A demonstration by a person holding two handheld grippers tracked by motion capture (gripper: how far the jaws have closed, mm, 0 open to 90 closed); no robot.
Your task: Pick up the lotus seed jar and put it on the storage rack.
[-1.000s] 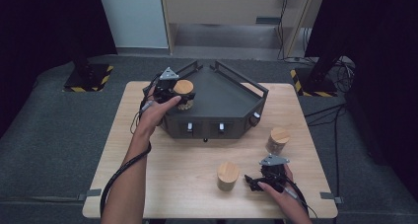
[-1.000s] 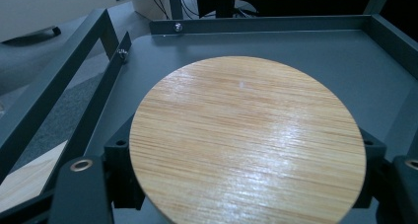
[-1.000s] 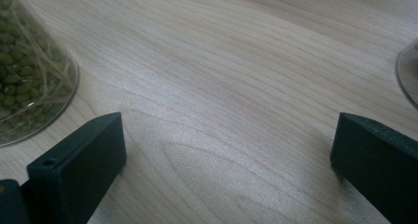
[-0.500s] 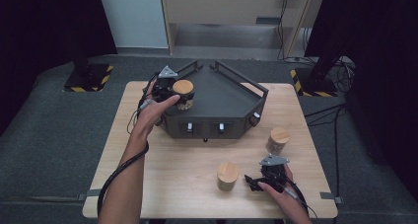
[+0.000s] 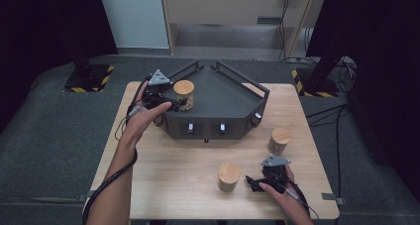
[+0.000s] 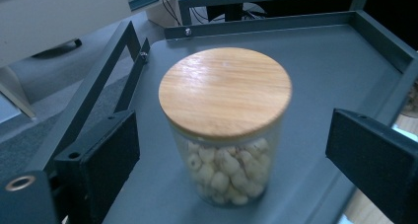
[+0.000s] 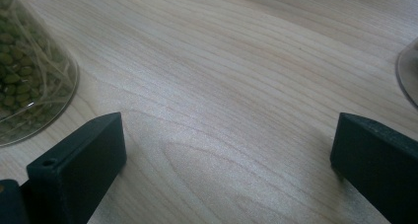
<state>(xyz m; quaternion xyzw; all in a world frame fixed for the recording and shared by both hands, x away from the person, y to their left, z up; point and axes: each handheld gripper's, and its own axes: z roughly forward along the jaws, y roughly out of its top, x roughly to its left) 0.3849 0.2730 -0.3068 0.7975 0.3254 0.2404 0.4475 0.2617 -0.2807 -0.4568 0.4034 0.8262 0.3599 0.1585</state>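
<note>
A glass jar of pale round seeds (image 6: 224, 135) with a wooden lid (image 5: 183, 87) stands upright on the left part of the dark grey tray (image 5: 225, 100). My left gripper (image 5: 172, 101) is at the jar's left side. Its jaws have just been opening, and in the left gripper view (image 6: 231, 135) they flank the jar with a clear gap on both sides. My right gripper (image 5: 253, 181) rests open on the wooden table near the front edge, with bare wood between its jaws (image 7: 226, 140).
Two more lidded jars stand on the table: one (image 5: 229, 176) just left of the right gripper, one (image 5: 279, 140) behind it. The jar of green beans (image 7: 29, 76) is close to the right gripper's left jaw. The tray has raised rails (image 5: 242, 79).
The left gripper has let go of the jar and drawn back a little to the left. The jar stays put on the tray. The right hand has not moved.
</note>
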